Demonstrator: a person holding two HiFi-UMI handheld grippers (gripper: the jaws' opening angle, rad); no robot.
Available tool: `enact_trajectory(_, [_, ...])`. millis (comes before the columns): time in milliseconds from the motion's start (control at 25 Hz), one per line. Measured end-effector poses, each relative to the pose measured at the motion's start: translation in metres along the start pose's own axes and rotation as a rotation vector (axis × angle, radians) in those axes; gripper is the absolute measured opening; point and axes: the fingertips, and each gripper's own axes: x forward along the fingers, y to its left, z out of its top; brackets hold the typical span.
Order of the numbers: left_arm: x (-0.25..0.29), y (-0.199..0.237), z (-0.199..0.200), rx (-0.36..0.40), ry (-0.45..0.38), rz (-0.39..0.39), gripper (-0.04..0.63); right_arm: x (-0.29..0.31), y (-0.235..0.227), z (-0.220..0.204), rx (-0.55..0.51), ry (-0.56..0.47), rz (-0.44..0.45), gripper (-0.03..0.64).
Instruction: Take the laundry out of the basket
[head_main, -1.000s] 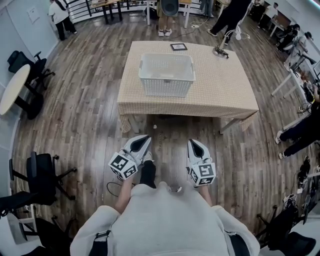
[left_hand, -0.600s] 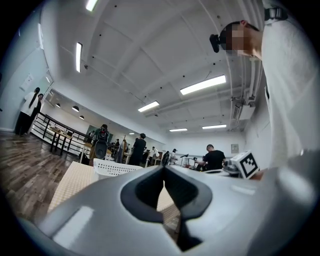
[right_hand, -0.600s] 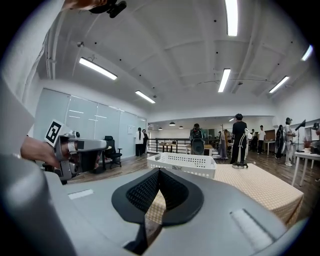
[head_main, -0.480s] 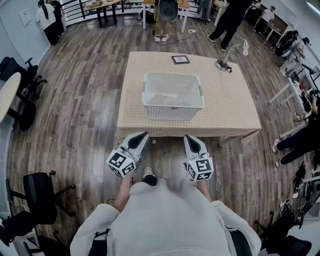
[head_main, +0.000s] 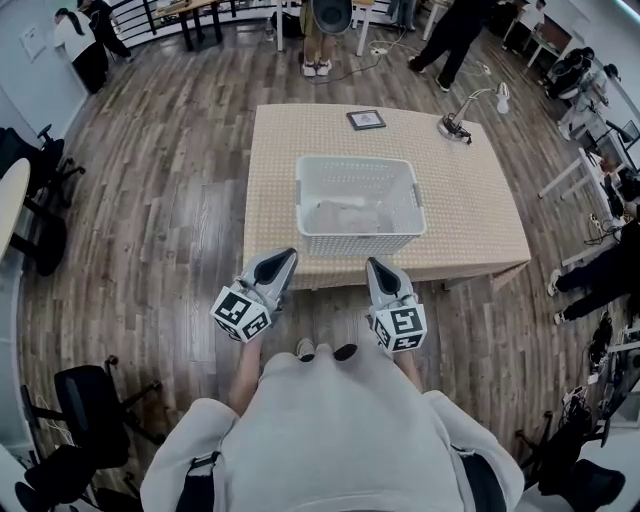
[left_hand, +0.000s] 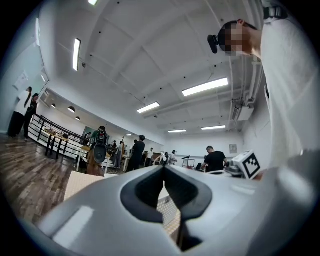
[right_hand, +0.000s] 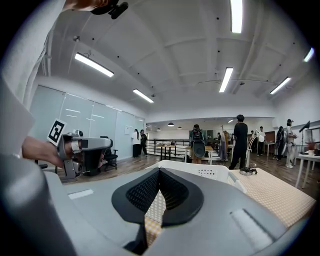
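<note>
Moved since the earlier frames: both grippers, carried forward from over open floor to the near edge of the table (head_main: 470, 215). The basket now shows closer in the head view.

- Table: covered in a beige checked cloth; reference for all entries below.
- Basket (head_main: 358, 238): white perforated plastic, standing mid-table, nearer the near edge than the far one.
- Laundry (head_main: 345, 213): pale crumpled cloth on the basket floor, wholly inside the walls.
- Left gripper (head_main: 286, 256): tips overlap the table's near edge in the head view, left of the basket's near-left corner and apart from it. Jaws closed tip to tip, nothing between them.
- Right gripper (head_main: 375, 265): tips at the table's near edge, before the basket's near wall, not touching it. Jaws closed, empty.
- Laundry against grippers: beyond both and between them, behind the basket's near wall, touched by neither.
- Picture frame (head_main: 365, 120): flat near the table's far edge.
- Desk lamp (head_main: 455, 125): by the table's far right corner.
- Shoes (head_main: 325, 351): the person's, on the floor short of the table's near edge.
</note>
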Motion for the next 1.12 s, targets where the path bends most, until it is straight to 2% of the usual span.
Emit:
enact_trajectory(160, [0.0,0.011,-0.017,-0.033,0.028,0.001,0.008,0.007,-0.002,-0.011,0.022,0.022,-0.015,0.0])
enact_trajectory(560, [0.044,0.05,-0.029,-0.043,0.047,0.05,0.008,0.039,-0.045,-0.017,0.073,0.019,-0.022,0.0])
enact_trajectory(880, [0.112,0.105,-0.018,0.004,0.054,0.09,0.008,0.111,-0.101,0.021,0.066,-0.061,0.021,0.0])
enact_trajectory(1120, [0.169,0.143,0.013,0.068,0.019,0.128,0.008,0.166,-0.148,0.055,0.044,-0.121,0.067,0.0])
